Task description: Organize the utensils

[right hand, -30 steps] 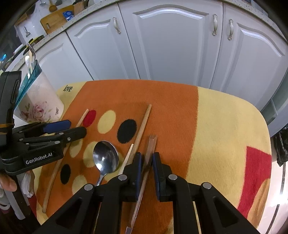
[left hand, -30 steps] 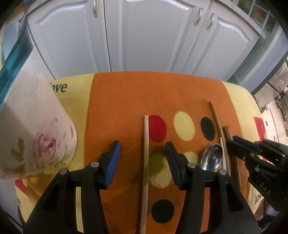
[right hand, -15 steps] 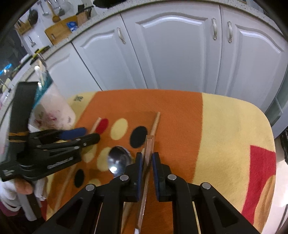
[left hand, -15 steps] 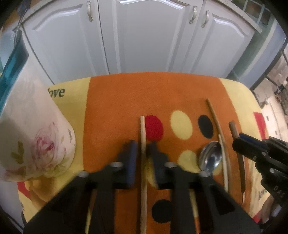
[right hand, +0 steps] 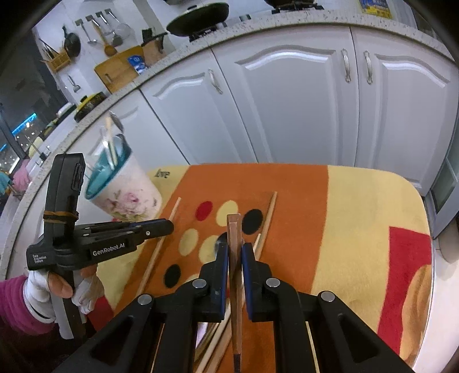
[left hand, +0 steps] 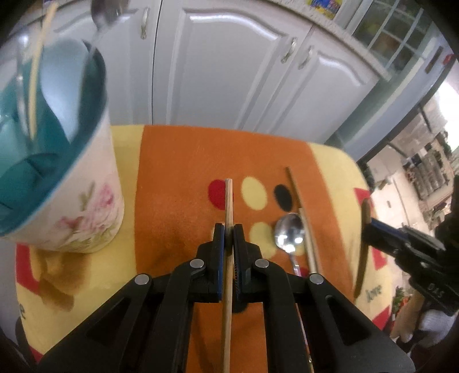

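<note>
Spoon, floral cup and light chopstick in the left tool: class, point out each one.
Spoon [left hand: 289,233]: left wrist view, on its bowl.
Floral cup [left hand: 86,212]: left wrist view, on its outer wall.
Light chopstick [left hand: 228,200]: left wrist view, on its shaft.

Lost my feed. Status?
Left tongs shut on light chopstick. Right tongs shut on dark chopstick. Floral cup unobstructed.

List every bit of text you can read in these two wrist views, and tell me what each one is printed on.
"GenRobot.AI": side of the left gripper.
"Data Acquisition System": small print beside it, barely legible.
"love": corner of the cloth near the floral cup; again at its right edge in the left wrist view.
"DAS": body of the right gripper.
Blue packet and yellow sticker on the counter: too small to read.
</note>
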A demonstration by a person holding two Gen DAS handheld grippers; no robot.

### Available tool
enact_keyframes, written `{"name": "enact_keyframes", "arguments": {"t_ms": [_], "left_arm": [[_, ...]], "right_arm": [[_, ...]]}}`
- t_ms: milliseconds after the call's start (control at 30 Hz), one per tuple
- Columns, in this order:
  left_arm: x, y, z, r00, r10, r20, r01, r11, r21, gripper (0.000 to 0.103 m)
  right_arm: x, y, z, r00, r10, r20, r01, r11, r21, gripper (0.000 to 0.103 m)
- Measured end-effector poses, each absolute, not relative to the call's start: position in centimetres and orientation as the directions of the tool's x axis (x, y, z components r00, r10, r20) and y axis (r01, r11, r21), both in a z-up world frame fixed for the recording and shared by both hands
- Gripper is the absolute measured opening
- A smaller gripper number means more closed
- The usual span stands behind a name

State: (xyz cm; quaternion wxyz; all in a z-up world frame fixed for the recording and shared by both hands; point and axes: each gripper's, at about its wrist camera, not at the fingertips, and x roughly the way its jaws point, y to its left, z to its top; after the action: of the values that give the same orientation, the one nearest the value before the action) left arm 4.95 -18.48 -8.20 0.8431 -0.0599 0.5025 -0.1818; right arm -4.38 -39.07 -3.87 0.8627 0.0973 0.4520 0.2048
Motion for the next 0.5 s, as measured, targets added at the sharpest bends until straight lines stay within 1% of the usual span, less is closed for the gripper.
{"name": "enact_keyframes", "arguments": {"t_ms": [267,500], "left_arm": [[2.3,-17.6,-4.5,0.471,-0.424,-0.773,0.305,0.901,-0.308,0.004],[0.1,-17.1,-1.5,0.495,-0.474,-0.729,0.370,0.873,-0.317,0.004]], "right_arm": [[-7.1,-38.4,-1.3,0.536,0.452,-0.713,-0.309,0.891,0.333,0.009],[-9.1,-38.6,0.5,0.574,0.448,-0.686,-0.311,0.894,0.323,0.009]]}}
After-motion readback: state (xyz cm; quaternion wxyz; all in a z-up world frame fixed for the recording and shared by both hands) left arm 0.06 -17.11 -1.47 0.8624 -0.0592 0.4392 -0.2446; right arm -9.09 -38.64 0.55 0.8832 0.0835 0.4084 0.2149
